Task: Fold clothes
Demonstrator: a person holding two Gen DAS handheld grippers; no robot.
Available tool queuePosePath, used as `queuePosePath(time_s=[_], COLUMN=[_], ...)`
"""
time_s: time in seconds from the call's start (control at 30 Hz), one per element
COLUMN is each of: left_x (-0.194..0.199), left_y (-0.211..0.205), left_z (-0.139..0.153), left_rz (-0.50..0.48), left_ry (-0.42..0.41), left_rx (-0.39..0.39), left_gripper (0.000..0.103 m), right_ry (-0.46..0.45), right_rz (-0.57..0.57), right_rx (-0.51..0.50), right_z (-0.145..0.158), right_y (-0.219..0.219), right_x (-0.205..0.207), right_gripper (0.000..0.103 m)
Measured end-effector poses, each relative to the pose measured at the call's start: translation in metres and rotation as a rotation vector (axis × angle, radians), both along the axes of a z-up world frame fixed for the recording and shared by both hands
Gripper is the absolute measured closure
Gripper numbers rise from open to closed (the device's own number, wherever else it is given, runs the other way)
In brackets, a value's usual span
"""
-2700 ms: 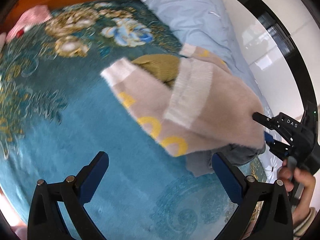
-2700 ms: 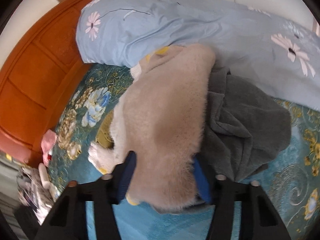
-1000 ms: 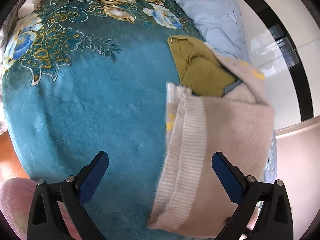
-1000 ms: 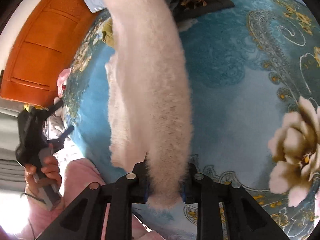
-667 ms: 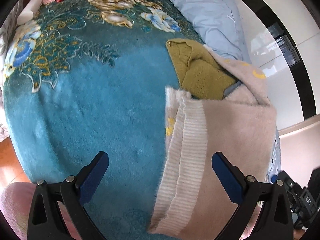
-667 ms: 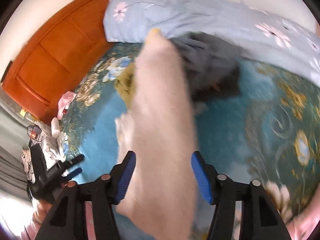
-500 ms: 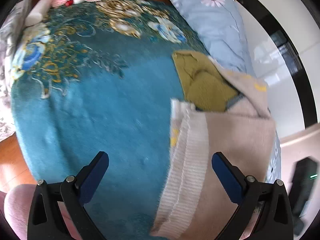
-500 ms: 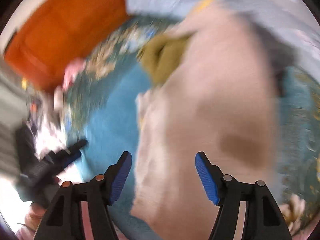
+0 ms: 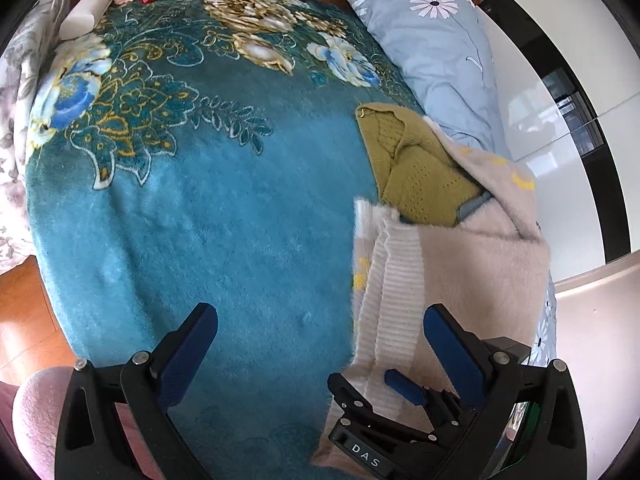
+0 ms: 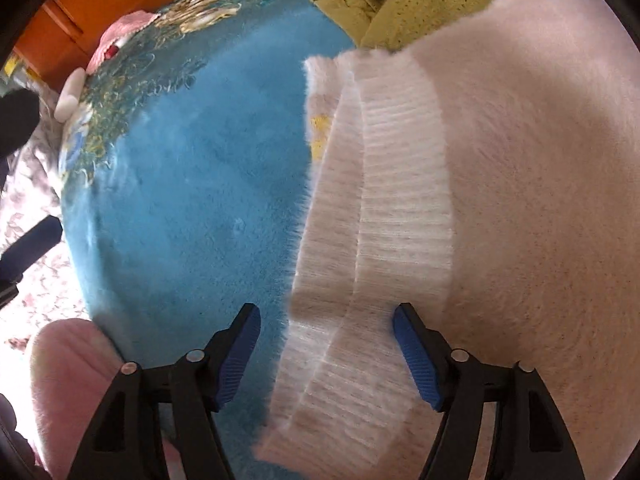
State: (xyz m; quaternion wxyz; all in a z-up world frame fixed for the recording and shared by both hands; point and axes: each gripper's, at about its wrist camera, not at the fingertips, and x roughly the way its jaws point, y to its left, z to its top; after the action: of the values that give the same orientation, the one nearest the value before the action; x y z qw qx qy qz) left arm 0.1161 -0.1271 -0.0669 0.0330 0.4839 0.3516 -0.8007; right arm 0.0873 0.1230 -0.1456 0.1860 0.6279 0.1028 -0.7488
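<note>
Half the olive knit (image 9: 416, 176) hidden — under fuzzy sweater (image 9: 472, 264)

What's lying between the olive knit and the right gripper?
The beige sweater's ribbed white band runs from the olive knit toward the right gripper, seen in the right wrist view.

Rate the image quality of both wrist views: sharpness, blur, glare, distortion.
Left wrist view: mostly sharp, the blue blanket pattern crisp; strong fisheye bending and dark corners; bright glare on the glossy white wardrobe. Right wrist view: soft with motion blur, the beige sweater ribbing smeared and its top washed out by light; the right tool stays sharp.
</note>
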Motion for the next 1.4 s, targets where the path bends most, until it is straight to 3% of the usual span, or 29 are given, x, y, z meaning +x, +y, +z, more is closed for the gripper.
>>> queuePosePath(time_s=[0.17, 0.27, 0.33, 0.4, 0.5, 0.7, 0.87, 0.9, 0.93, 1.0, 1.23, 1.4], left_x=[0.004, 0.007, 0.008, 0.009, 0.012, 0.019, 0.028, 0.030, 0.031, 0.032, 0.034, 0.034], left_y=[-0.006, -0.009, -0.011, -0.011, -0.010, -0.007, -0.012, -0.013, -0.013, -0.014, -0.015, -0.015], left_z=[-0.005, -0.007, -0.007, -0.007, -0.006, -0.003, 0.000, 0.000, 0.000, -0.002, -0.011, -0.014], left_rz=[0.005, 0.009, 0.013, 0.011, -0.001, -0.023, -0.021, -0.020, -0.020, -0.021, -0.021, -0.032], left_ry=[-0.002, -0.001, 0.003, 0.010, 0.018, 0.035, 0.052, 0.055, 0.056, 0.059, 0.069, 0.072], left_rx=[0.027, 0.043, 0.056, 0.066, 0.080, 0.097, 0.110, 0.112, 0.118, 0.130, 0.205, 0.213], left_gripper=[0.000, 0.000, 0.000, 0.000, 0.000, 0.000, 0.000, 0.000, 0.000, 0.000, 0.000, 0.000], right_ry=[0.016, 0.000, -0.031, -0.070, -0.095, -0.046, -0.042, -0.039, -0.030, -0.017, 0.022, 0.081], right_rz=[-0.009, -0.055, -0.097, -0.149, -0.229, -0.242, -0.200, -0.199, -0.204, -0.214, -0.154, -0.098], right_rx=[0.033, 0.034, 0.014, -0.017, -0.084, -0.134, -0.115, -0.101, -0.081, -0.055, 0.069, 0.192], right_z=[-0.001, 0.000, -0.001, -0.001, 0.010, 0.040, 0.027, 0.022, 0.017, 0.008, -0.013, -0.025], right_y=[0.000, 0.008, 0.016, 0.029, 0.050, 0.046, 0.009, 0.004, 0.000, -0.006, -0.038, -0.061], right_x=[0.002, -0.006, -0.017, -0.025, -0.030, -0.025, -0.020, -0.017, -0.017, -0.015, -0.012, -0.007], right_gripper=[0.031, 0.060, 0.086, 0.103, 0.103, 0.103, 0.098, 0.089, 0.065, 0.034, 0.022, 0.020])
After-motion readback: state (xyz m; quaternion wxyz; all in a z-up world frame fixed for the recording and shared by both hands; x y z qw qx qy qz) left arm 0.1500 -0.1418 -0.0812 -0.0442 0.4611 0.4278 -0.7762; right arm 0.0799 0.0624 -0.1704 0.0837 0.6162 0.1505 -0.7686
